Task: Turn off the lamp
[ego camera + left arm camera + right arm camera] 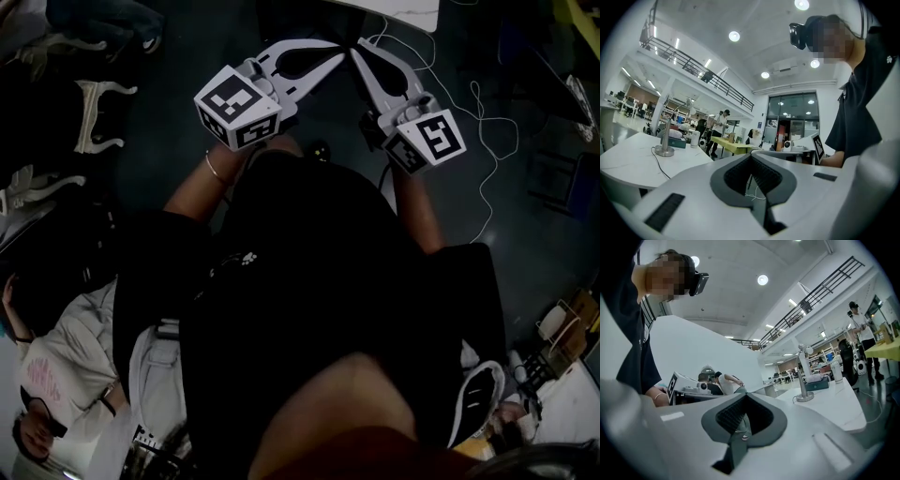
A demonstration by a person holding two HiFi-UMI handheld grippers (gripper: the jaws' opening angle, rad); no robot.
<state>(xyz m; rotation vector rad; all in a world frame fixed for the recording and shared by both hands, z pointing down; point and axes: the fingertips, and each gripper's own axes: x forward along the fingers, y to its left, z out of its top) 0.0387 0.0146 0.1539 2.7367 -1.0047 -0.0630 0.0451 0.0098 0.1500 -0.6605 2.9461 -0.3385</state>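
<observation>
A silver desk lamp (666, 133) with a round base stands on a white table (633, 161) far to the left in the left gripper view. The lamp (803, 378) shows again right of centre in the right gripper view, its cord trailing over the tabletop. I cannot tell whether it is lit. My left gripper (343, 52) and right gripper (357, 47) are held close to the person's body, well short of the lamp, with their tips nearly touching each other. The left gripper (751, 155) is shut on nothing. The right gripper (744, 394) is shut too, with nothing in it.
A teal box (816, 385) and a white bottle (838, 372) stand near the lamp. People stand by a yellow table (729, 145) in the back. White cables (483, 141) lie on the dark floor. Another person (66, 375) sits at the lower left.
</observation>
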